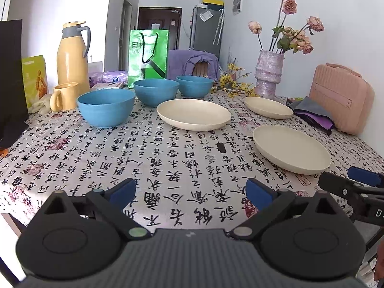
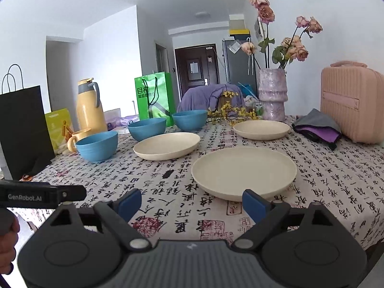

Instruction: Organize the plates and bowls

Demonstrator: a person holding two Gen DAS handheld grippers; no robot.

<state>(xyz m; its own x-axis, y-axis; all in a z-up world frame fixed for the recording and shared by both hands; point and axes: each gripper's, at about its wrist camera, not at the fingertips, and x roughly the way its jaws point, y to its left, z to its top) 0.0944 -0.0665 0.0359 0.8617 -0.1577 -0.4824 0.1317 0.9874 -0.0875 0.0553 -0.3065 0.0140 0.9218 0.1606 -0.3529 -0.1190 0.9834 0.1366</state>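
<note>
Right wrist view: the right gripper [image 2: 192, 206] is held wide apart, empty, with a cream plate [image 2: 243, 171] just ahead. The left gripper [image 1: 190, 193] is spread too; blue bowls [image 1: 105, 110] are seen far ahead-left.

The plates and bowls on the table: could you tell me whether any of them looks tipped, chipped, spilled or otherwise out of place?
Nothing stands out. The three blue bowls sit upright and look empty, the three cream plates lie flat, all apart, none stacked yet. No chip or spill shows on the tablecloth.
</note>
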